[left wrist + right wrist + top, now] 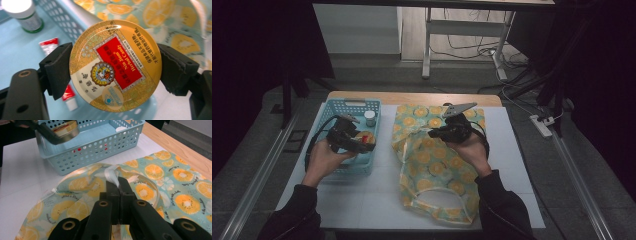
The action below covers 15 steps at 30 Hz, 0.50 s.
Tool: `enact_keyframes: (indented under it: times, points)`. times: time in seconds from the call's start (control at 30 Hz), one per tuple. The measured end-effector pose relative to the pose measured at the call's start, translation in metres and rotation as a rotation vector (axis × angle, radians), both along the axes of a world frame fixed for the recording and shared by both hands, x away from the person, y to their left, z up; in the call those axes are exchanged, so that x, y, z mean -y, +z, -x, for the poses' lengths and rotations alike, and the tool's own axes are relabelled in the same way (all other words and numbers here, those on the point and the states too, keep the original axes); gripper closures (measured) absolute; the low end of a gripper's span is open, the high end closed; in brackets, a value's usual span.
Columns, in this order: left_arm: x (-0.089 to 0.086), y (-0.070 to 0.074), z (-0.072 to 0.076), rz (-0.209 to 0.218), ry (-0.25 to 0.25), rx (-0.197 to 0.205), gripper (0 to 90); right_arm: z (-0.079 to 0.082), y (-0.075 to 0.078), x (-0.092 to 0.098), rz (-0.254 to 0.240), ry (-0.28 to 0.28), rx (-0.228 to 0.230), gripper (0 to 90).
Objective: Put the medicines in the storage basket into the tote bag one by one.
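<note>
Step in hand: moving items from basket to bag. Your left gripper (113,72) clamps the round candy tin (115,65) by its rim, above the blue basket (343,106) at left. Tin: gold lid, red label, glossy. Your right gripper (120,185) is clenched on the orange-print bag (175,177), pinching its handle. Next, likely: carry the tin right, into the held-open mouth.

One candy tin (115,65), one white-capped bottle (23,13), one red tube (51,46), one blue basket (326,136), one orange-print bag (437,160), two grippers (354,142) (438,133)
</note>
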State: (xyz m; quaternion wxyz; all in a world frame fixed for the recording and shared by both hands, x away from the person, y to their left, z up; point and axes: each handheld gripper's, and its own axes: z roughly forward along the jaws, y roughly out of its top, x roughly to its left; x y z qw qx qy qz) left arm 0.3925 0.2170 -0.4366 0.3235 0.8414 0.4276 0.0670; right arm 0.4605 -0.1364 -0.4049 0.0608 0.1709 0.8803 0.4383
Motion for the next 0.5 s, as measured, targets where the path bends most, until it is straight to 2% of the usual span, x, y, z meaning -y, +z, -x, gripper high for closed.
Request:
enact_keyframes:
  times: [0.13, 0.5]
  points:
    - [0.010, 0.002, 0.008, -0.028, -0.027, 0.013, 20.4, 0.000, 0.000, 0.001, -0.003, -0.004, -0.001, 89.4]
    - [0.038, 0.007, 0.028, -0.012, -0.111, 0.021, 20.4, -0.001, -0.002, -0.001, -0.001, 0.000, -0.001, 89.4]
